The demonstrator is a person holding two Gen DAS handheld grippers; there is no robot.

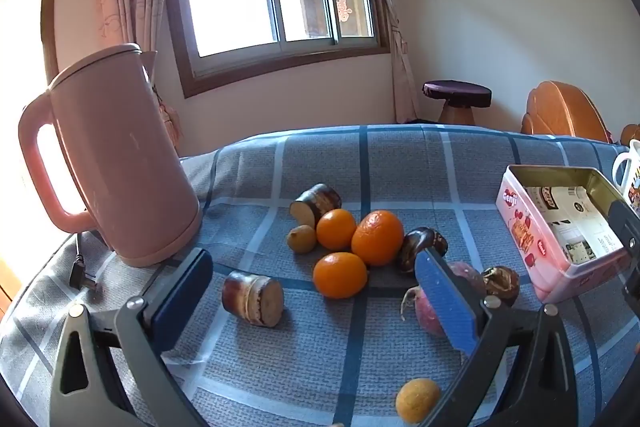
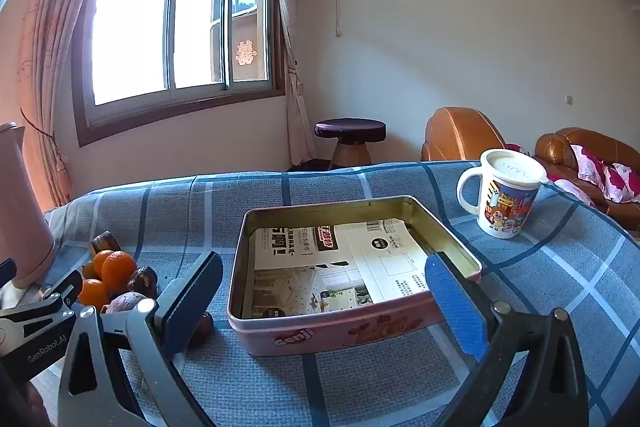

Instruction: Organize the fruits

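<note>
Three oranges [image 1: 340, 275] lie in a cluster on the blue plaid tablecloth, with two sugarcane pieces [image 1: 253, 298], small yellow fruits [image 1: 417, 399], dark chestnut-like fruits [image 1: 420, 247] and a purple fruit [image 1: 432, 311] around them. My left gripper [image 1: 316, 291] is open and empty, just above the cloth in front of the cluster. A pink tin box [image 2: 352, 327], open and lined with paper, sits to the right. My right gripper [image 2: 324, 291] is open and empty, its fingers on either side of the tin's near wall. The fruit pile [image 2: 112, 275] shows at the left of the right wrist view.
A pink kettle [image 1: 116, 163] with a power cord stands at the table's left. A lidded cartoon mug [image 2: 506, 195] stands behind the tin at the right. Beyond the table's far edge are a stool [image 2: 350, 139], brown leather chairs and a window.
</note>
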